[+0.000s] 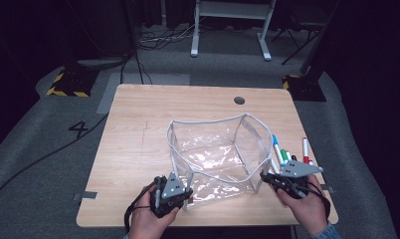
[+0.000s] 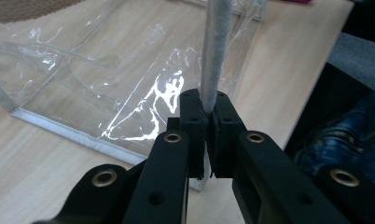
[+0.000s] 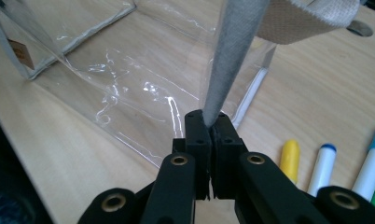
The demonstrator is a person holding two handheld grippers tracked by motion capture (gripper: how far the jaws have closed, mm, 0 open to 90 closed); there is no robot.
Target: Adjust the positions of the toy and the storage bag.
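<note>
We clamp both tongs, left (image 2: 208, 116) and right (image 3: 209, 123), on the clear bag's (image 1: 215, 154) grey rim, holding its mouth open for the markers (image 1: 287, 154).

A lab: hazard-taped stands (image 1: 68, 82), floor cables (image 1: 158, 37), numbered carpet (image 1: 81, 129).

Left gripper (image 1: 186, 198): fingertips hidden behind the grey plate and the clear bag's (image 1: 215, 154) corner in the high view. In the left gripper view the grey trim (image 2: 215, 51) runs off the top edge and the bag is cut at left. Right gripper (image 1: 265, 178): its trim strip (image 3: 232, 56) also leaves the top edge. Markers (image 3: 325, 168) clipped at the bottom and right edges; in the high view some sit partly behind the right gripper, count unclear. Small tag (image 3: 18, 52) inside the bag is unreadable.
</note>
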